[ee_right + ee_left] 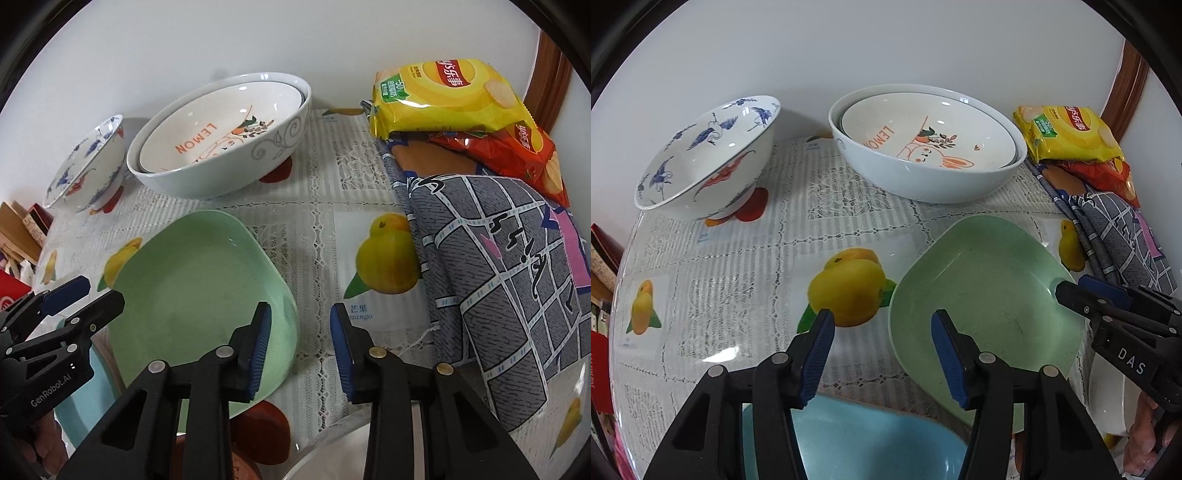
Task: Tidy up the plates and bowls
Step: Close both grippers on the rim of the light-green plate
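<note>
Hovering over the bench (746, 258) with both claws spread wide and gripping nothing, the person looks to be between pickups in the sorting job.

Far left stands the crane-painted bowl (705, 158), alone. Right of it, far centre, the lemon bowl (931, 136) is already nested in the big white bowl (923, 177), so one stack seems made. Nearer, the green plate (990, 295) lies flat on the bench, its near edge lapping over the blue plate (864, 439) at the near left.

The left claw (882, 356) hangs above the gap between those two plates, released, its right pad over the green plate's left rim. The right claw (301, 350) straddles the green plate's right edge, also released, one pad over the plate and one over bare cloth.

My read: the green plate is next, and the move calls for dropping one pad under the rim, pinching, then lifting it squarely onto the blue plate.

From the left wrist you get the blue plate's basin; the right wrist view shows only a sliver of it. The right wrist view alone shows the grey swirls on the big bowl, a folded grey cloth (498, 266), both crisp bags (443, 96) in full, and a brown dish (255, 439) tucked under the green plate's near edge.
</note>
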A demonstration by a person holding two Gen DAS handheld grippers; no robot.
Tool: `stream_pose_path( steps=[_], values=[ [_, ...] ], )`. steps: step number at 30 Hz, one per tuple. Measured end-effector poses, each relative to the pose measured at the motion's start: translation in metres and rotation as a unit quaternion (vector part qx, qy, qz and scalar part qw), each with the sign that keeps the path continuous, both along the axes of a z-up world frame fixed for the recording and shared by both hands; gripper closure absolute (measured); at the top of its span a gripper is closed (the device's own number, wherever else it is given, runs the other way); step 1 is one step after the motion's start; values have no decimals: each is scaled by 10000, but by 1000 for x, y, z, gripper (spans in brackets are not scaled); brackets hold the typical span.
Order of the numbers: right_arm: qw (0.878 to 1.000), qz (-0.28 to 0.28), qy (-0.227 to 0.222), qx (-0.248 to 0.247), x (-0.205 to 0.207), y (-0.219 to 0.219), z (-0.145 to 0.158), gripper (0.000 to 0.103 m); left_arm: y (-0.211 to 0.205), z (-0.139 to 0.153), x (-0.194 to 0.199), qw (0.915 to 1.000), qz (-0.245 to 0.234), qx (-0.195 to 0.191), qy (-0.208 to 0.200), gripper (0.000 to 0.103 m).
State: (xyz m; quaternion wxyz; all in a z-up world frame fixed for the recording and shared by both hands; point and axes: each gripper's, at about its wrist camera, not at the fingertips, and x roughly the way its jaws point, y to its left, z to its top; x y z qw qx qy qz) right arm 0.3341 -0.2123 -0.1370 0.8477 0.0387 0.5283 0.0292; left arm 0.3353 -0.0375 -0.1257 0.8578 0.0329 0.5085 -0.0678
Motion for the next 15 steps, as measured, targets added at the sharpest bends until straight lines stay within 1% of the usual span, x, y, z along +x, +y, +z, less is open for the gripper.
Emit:
stream_pose_path(
  steps=[2, 4, 5, 8, 9, 10, 11, 12, 15],
  values=[
    [10000, 22, 32, -16, 1, 1, -1, 73, -1, -4, 3, 10000, -1, -12, 69, 58],
    [9999, 41, 103, -85, 4, 4, -5, 78, -2, -8, 7, 9999, -23, -39, 148, 65],
    [9998, 44, 139, -150, 5, 6, -6, 80, -3, -9, 8, 9998, -29, -38, 173, 66],
    [9995, 46, 195, -231, 8, 7, -9, 88, -5, -14, 11, 9997, -68, -35, 223, 75],
    [9995, 42, 205, -247, 8, 8, -9, 91, -6, -16, 13, 9997, -81, -41, 244, 80],
    [9995, 44, 206, -243, 9, 8, -10, 92, -7, -18, 14, 9996, -87, -42, 263, 87],
    [9995, 51, 203, -235, 9, 8, -10, 94, -7, -19, 14, 9996, -93, -39, 282, 91],
    [9996, 59, 197, -209, 9, 8, -11, 96, -8, -20, 15, 9995, -106, -45, 290, 93],
    [9996, 52, 163, -222, 8, 8, -10, 96, -9, -19, 16, 9997, -116, -83, 206, 94]
  ],
)
